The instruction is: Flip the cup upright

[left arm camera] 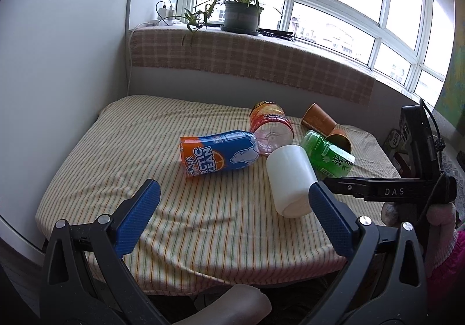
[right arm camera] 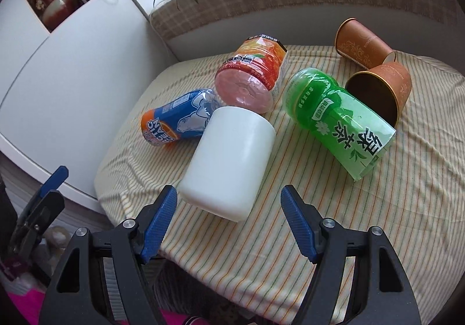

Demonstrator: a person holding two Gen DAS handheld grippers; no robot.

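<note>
The white cup lies on its side on the striped cloth that covers the table, near the front edge, its closed bottom toward the right gripper and its mouth seemingly turned away toward the far left, so it has yet to be stood up. It rests in a loose cluster: the blue and orange bottle just beside it on the left, the red bottle at its far end and perhaps touching it, the green bottle close on the right, and two brown paper cups farther back, also tipped over. Lying this way, the cup offers its round side to a grip across the body, which seems to be why the right gripper points straight at it from the near side, low over the cloth, jaws spread wide and holding nothing, with the cup's base just beyond them. The left gripper hangs back toward the near left, angled over the bare cloth, its jaws likewise spread and empty; in its view the right gripper's black frame reaches in from the right beside the cup. The neighbours crowd the cup, so the turn will likely need some room.
</note>
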